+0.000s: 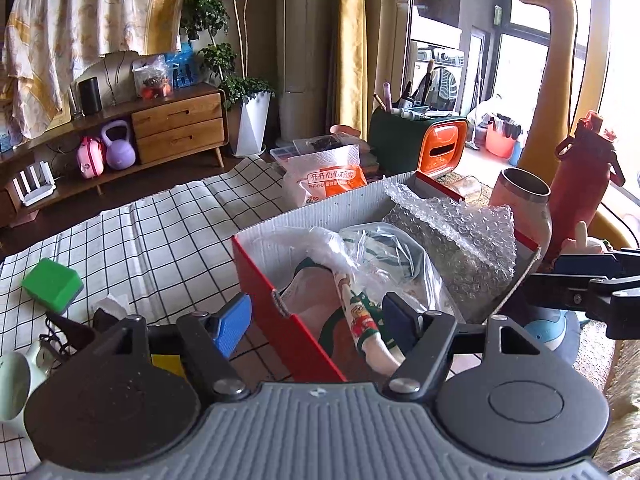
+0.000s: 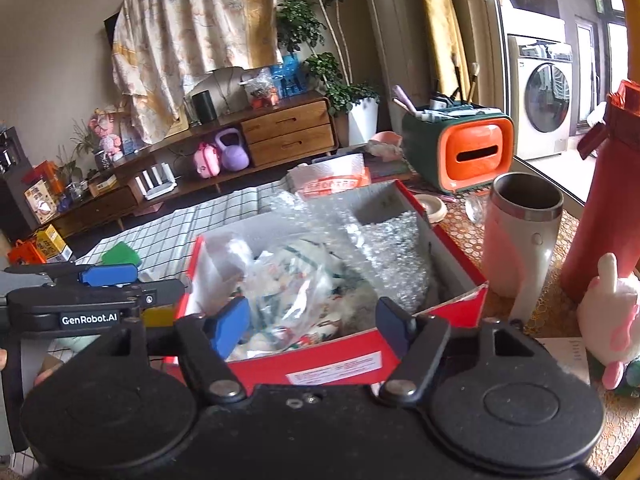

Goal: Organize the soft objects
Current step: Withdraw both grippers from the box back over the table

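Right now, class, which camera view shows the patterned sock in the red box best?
The left wrist view: the patterned sock lies sharp and unobstructed between the open fingers. In the right wrist view it is a blurred scrap under plastic bags in the red box.

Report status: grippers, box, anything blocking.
Left gripper open, right gripper open, both empty over red box. Bagged socks and bubble wrap inside. Pink tumbler beside box.
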Demonstrator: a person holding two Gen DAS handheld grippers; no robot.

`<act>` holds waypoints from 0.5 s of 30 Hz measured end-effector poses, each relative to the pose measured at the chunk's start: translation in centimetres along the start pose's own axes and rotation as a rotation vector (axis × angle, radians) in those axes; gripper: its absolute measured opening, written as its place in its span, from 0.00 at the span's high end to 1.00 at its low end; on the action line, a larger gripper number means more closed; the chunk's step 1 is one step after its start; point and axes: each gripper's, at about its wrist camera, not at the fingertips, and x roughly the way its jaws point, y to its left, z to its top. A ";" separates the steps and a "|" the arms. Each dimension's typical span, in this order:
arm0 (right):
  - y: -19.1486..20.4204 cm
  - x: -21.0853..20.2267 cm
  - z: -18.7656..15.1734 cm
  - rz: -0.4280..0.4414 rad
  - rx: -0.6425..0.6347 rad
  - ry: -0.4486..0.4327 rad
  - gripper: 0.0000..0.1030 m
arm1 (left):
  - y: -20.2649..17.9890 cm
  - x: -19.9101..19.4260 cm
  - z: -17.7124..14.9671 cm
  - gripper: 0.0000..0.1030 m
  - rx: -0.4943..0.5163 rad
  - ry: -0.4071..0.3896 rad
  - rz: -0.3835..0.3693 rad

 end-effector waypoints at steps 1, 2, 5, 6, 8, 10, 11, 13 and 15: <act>0.5 -0.3 0.0 0.007 -0.007 -0.001 0.29 | 0.2 -0.4 -0.1 0.30 -0.003 -0.001 0.002; 0.9 -0.5 0.1 0.013 -0.014 -0.002 0.28 | 0.5 -0.9 -0.3 0.30 -0.008 -0.003 0.002; 2.3 -1.3 0.0 0.026 -0.035 -0.009 0.23 | 1.2 -2.2 -0.8 0.28 -0.024 -0.008 -0.008; 2.7 -1.5 0.0 0.029 -0.042 -0.010 0.22 | 1.5 -2.7 -1.0 0.24 -0.028 -0.008 -0.010; 3.7 -1.9 -0.2 0.040 -0.056 -0.011 0.19 | 2.0 -3.7 -1.5 0.21 -0.037 -0.010 -0.013; 4.7 -2.2 -0.3 0.051 -0.071 -0.010 0.13 | 2.4 -4.6 -2.0 0.21 -0.042 -0.013 -0.023; 5.2 -2.4 -0.4 0.056 -0.078 -0.010 0.12 | 2.7 -5.1 -2.3 0.21 -0.045 -0.014 -0.030; 6.3 -2.6 -0.6 0.066 -0.090 -0.009 0.08 | 3.2 -6.1 -2.9 0.19 -0.048 -0.015 -0.038; 7.4 -2.8 -0.9 0.089 -0.104 -0.006 0.05 | 3.9 -7.0 -3.4 0.18 -0.055 -0.020 -0.048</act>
